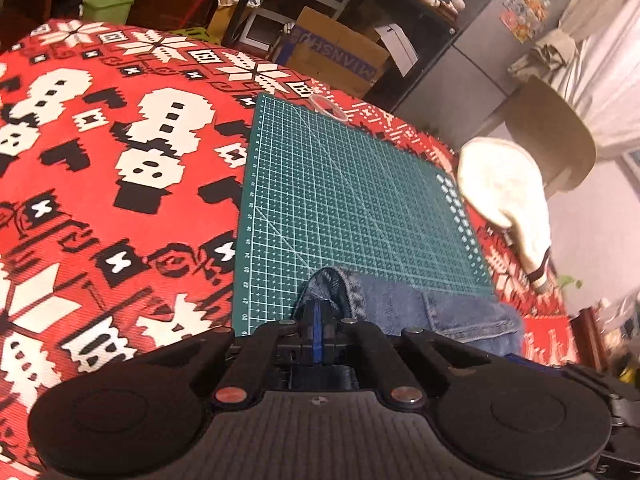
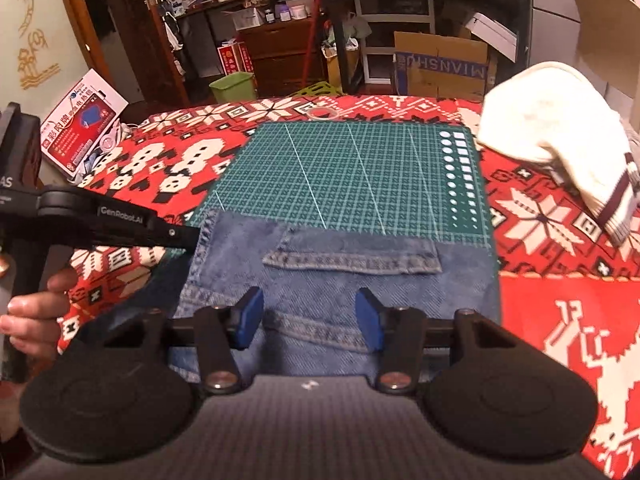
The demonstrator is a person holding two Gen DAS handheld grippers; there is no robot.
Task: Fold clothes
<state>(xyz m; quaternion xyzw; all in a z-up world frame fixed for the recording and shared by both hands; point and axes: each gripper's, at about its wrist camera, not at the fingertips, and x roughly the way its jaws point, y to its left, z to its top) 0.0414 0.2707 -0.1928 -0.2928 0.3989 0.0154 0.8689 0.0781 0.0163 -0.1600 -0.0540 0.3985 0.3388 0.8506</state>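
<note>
- The left gripper (image 1: 318, 334) has its blue pads pressed tight together, and a raised fold of the denim garment (image 1: 432, 308) is pinched right between them.
- From the right wrist view, that left gripper (image 2: 188, 238) comes in from the left side and meets the garment's left hem.
- The right gripper (image 2: 310, 318) hovers above the denim garment (image 2: 340, 280) with its blue pads (image 2: 250, 316) spread wide apart, nothing between them.
- The denim lies flat on the near edge of the green cutting mat (image 2: 352, 176), partly on the mat and partly on the red patterned tablecloth (image 2: 560, 320); a stitched flap (image 2: 352, 258) lies across its top.
- A person's hand (image 2: 32, 320) grips the left tool's handle at the left edge of the view.
- A cream garment with dark striped cuffs (image 2: 556, 136) lies in a heap on the tablecloth, to the right of the mat and apart from the denim.
- A clear tape ring (image 2: 325, 112) rests at the mat's far edge.
- Beyond the table sits a cardboard box (image 2: 440, 68), and a green bin (image 2: 233, 86) stands off to the left.
</note>
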